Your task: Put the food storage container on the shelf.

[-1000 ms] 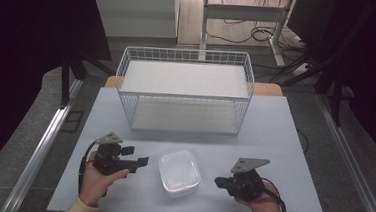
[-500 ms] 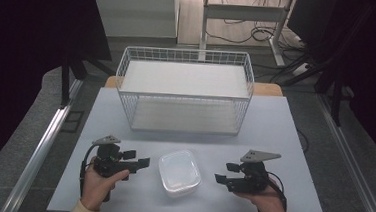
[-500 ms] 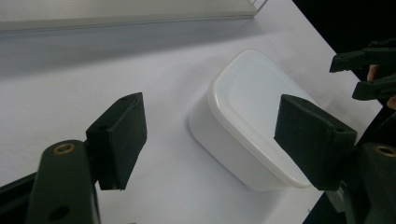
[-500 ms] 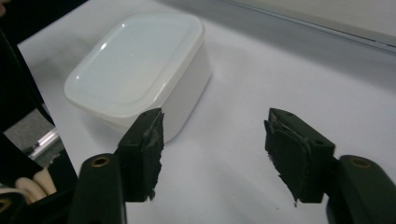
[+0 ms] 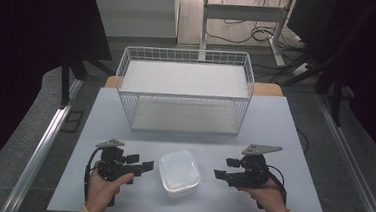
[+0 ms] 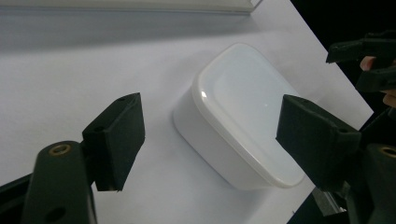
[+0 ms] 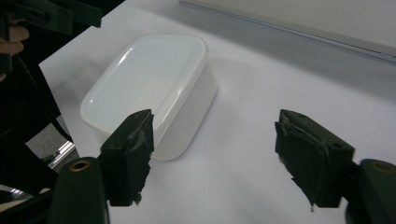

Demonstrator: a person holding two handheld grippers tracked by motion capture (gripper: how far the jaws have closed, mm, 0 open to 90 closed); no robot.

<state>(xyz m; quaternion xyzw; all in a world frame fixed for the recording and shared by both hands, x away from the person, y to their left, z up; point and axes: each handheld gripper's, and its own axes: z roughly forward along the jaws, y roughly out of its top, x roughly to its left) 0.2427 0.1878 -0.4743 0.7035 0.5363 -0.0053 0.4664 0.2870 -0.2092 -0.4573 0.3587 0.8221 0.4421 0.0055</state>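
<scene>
A lidded white plastic container (image 5: 179,172) sits on the tabletop (image 5: 275,122) between the left gripper (image 5: 140,163) and right gripper (image 5: 224,169), both with jaws wide and holding nothing. Its contents are hidden. Behind stands a wire basket (image 5: 184,89).

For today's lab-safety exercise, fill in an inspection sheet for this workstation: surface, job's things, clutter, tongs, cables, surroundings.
Surface: pale table, flat, no spills seen.
Job's things: white lidded container near the front edge, lid on, between the two tongs; white wire basket behind it, nothing seen inside.
Clutter: nothing seen.
Tongs: left tongs open, aimed at the container, not touching; right tongs open, aimed at it from the other side, not touching.
Cables: a black cable loops from each tool near the hands; more cables lie on the floor beyond the table.
Surroundings: metal rails either side, desk legs behind, dark edges hard to read.
</scene>
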